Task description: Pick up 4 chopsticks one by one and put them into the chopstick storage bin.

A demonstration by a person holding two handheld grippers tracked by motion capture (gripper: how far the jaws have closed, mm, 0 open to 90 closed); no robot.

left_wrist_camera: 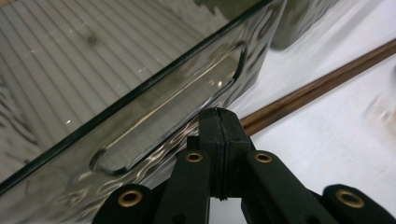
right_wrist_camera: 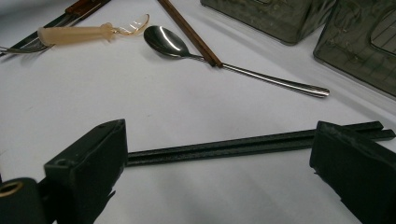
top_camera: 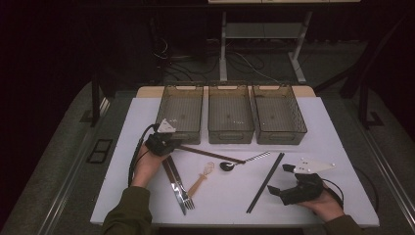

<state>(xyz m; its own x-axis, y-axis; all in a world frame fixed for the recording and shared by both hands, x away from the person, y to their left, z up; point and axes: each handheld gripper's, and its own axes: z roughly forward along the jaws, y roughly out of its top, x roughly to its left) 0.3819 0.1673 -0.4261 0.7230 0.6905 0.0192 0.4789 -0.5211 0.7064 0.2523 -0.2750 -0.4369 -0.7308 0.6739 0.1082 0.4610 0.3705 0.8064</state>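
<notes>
Between the right claw (right_wrist_camera: 219, 163) tips, spread wide, lies the black chopstick pair (right_wrist_camera: 224, 145) flat on the white counter (top_camera: 313, 127), not gripped yet. Left claw (left_wrist_camera: 219, 140) is pressed together w/ nothing in it, parked by the near wall of the left bin (top_camera: 180, 113), brown chopsticks (left_wrist_camera: 317, 86) just beside. Further out: metal spoon (right_wrist_camera: 163, 39), amber spoon (right_wrist_camera: 88, 31). Risk imo: sticks are thin & flat, so closing too high could catch one only or roll them apart.
</notes>
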